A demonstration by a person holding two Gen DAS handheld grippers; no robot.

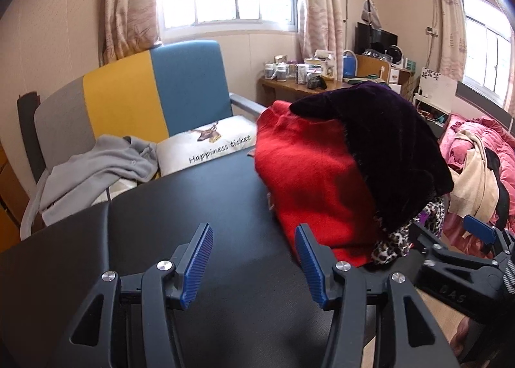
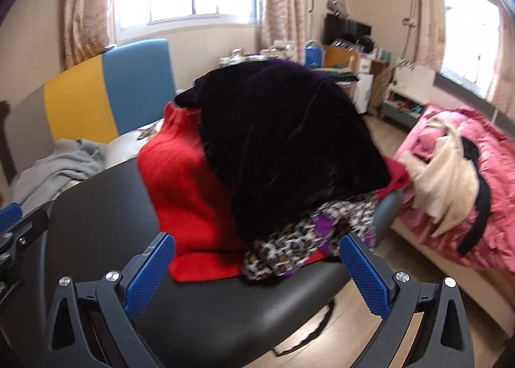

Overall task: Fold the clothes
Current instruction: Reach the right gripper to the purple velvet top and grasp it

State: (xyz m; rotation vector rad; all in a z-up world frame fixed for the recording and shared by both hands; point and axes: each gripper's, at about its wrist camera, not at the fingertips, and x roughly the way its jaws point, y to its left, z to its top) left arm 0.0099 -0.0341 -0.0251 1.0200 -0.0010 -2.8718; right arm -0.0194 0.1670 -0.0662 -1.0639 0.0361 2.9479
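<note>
A pile of clothes lies on the right part of a black table (image 1: 199, 207): a red knit garment (image 1: 309, 174) at the bottom, a dark purple velvet garment (image 1: 392, 149) on top, and a leopard-print piece (image 1: 396, 245) sticking out at the near edge. The same pile shows in the right wrist view: red (image 2: 183, 194), velvet (image 2: 289, 149), leopard print (image 2: 299, 249). My left gripper (image 1: 254, 261) is open and empty, just left of the pile's near corner. My right gripper (image 2: 257, 268) is open and empty, in front of the leopard-print piece; it also shows in the left wrist view (image 1: 476, 232).
A grey, yellow and blue sofa (image 1: 135, 100) stands behind the table with a grey garment (image 1: 96, 171) and a white cushion (image 1: 209, 142) on it. A pink bed (image 2: 466, 194) with cream and black clothes is at the right. A cluttered desk (image 1: 299, 81) stands by the window.
</note>
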